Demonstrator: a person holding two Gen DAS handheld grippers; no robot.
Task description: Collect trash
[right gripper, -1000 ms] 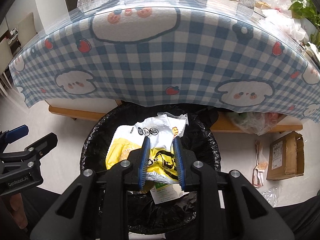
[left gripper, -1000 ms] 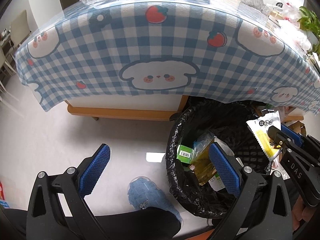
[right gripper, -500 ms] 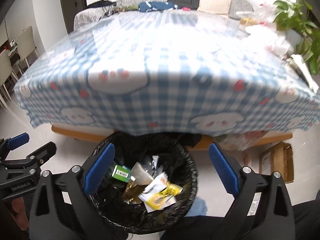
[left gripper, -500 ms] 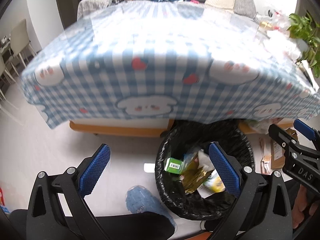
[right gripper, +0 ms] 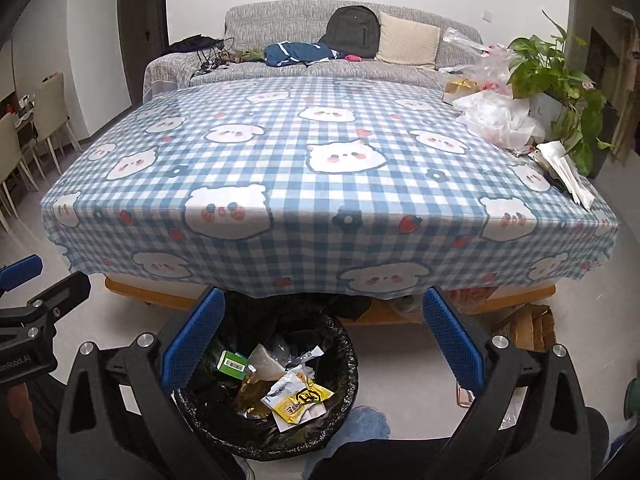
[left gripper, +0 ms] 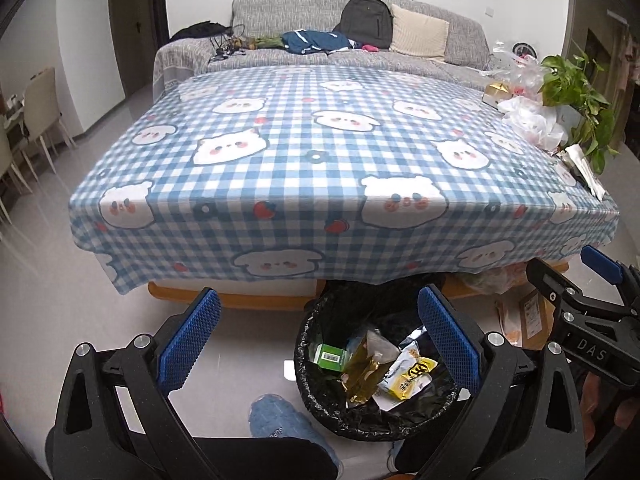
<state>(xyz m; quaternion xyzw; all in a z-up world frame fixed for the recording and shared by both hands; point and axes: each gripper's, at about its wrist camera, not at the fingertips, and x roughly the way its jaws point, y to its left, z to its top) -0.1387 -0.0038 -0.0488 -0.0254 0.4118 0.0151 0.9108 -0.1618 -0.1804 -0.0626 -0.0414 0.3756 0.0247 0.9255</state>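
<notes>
A black-lined trash bin [left gripper: 320, 404] [right gripper: 344, 344] stands on the floor at the table's front edge. It holds a yellow-and-white snack wrapper [left gripper: 408, 376] [right gripper: 298, 396], a green carton [left gripper: 330, 356] [right gripper: 232, 364] and a gold wrapper [left gripper: 362, 374]. My left gripper [left gripper: 318, 340] is open and empty, held above the bin's left side. My right gripper [right gripper: 320, 340] is open and empty above the bin. Each gripper shows at the edge of the other's view.
A table with a blue checked cloth [left gripper: 320, 168] [right gripper: 320, 168] fills the middle. White plastic bags [right gripper: 496, 116], papers [right gripper: 568, 172] and a potted plant [right gripper: 560, 80] sit at its right side. A cardboard box [right gripper: 528, 324] lies on the floor right. A sofa [left gripper: 340, 40] stands behind.
The right gripper opened and let the yellow-and-white wrapper fall into the bin. Both grippers rose and pulled back, so the table top now shows.
</notes>
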